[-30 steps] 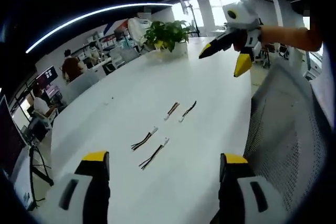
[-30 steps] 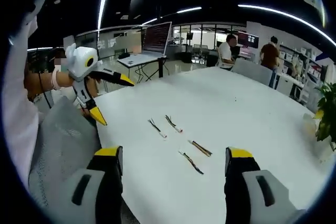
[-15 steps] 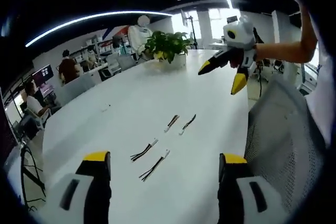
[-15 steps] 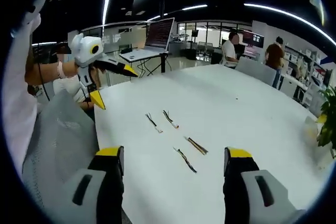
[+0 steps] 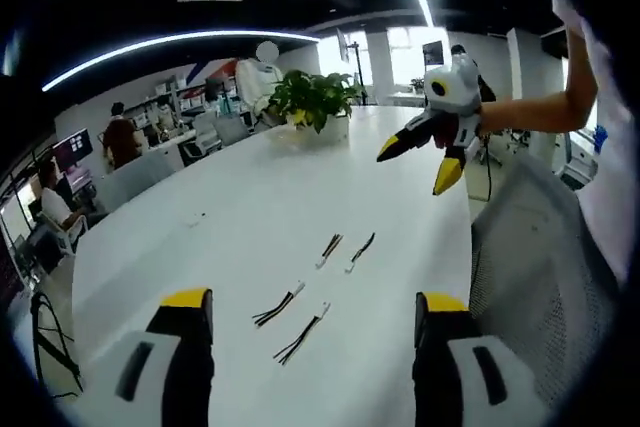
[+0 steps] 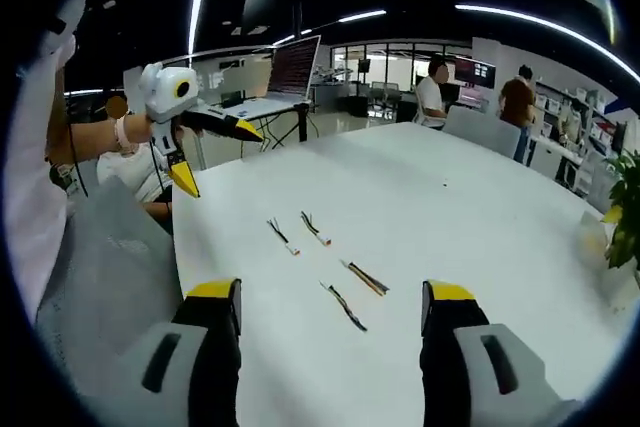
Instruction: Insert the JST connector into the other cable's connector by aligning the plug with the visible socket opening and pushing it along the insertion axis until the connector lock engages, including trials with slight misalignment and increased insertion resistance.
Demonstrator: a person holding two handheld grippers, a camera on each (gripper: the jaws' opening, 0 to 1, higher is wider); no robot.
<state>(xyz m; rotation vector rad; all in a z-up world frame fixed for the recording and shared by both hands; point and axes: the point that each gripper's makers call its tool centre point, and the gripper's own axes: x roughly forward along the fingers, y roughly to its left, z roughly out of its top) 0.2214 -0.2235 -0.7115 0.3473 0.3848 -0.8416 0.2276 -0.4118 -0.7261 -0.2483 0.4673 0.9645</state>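
White table [image 5: 250, 187] holds cables [image 5: 300, 319] beyond spread fingers [image 5: 186, 299].

Both grippers hang in the air, jaws spread wide and empty: left gripper [image 5: 312, 362], right gripper [image 6: 330, 342].

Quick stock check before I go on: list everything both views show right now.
Cables: four, dark wires with white plugs, two pairs lying on the table.
Table: one, white, large.
Plant: one, green, white pot, far table end.
Chair: one, grey mesh, at the table edge.
Laptop: one, open, on a side stand.
People: several, background desks.
Left gripper: yellow-tipped fingers open, empty.
Right gripper: yellow-tipped fingers open, empty.
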